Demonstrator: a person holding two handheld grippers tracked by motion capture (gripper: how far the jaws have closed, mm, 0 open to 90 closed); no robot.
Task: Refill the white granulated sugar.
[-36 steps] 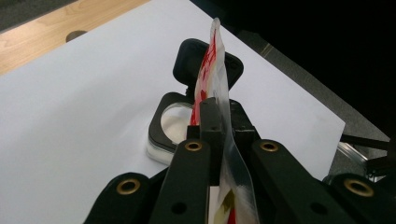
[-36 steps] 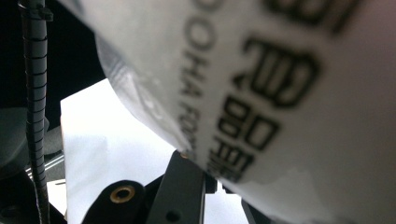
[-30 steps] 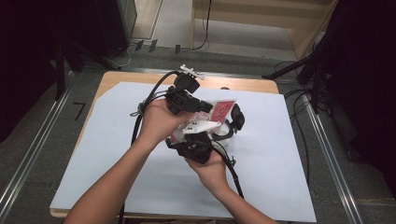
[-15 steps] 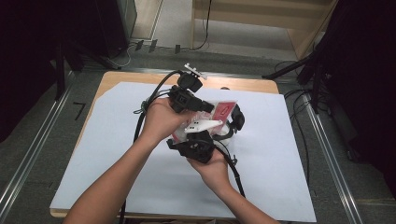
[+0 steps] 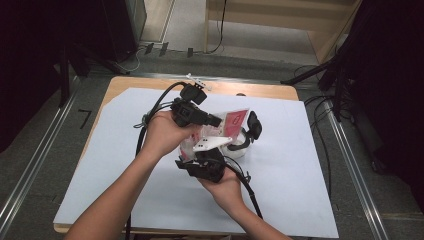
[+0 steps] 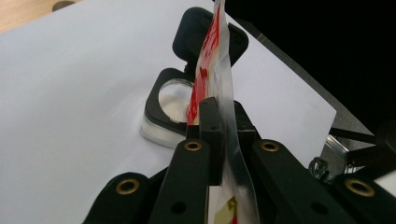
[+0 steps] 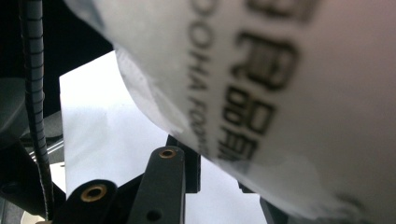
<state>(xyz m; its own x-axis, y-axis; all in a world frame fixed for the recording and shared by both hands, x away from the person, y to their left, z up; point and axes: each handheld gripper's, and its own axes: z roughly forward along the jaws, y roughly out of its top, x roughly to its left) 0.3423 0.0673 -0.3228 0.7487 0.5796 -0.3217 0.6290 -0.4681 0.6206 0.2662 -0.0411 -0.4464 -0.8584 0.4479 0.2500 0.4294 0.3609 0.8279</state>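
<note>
Two grippers work one snack packet (image 5: 231,124) above the white-covered table (image 5: 300,175). My left gripper (image 6: 219,121) has its fingers clamped on the packet's edge, holding it upright over an open lidded container (image 6: 170,109) just beyond the fingertips, I judge so the contents can drop in. My right gripper (image 7: 205,163) has just been opening its fingers; the packet's white printed side bulges right above them, and I can't tell whether they touch it.
</note>
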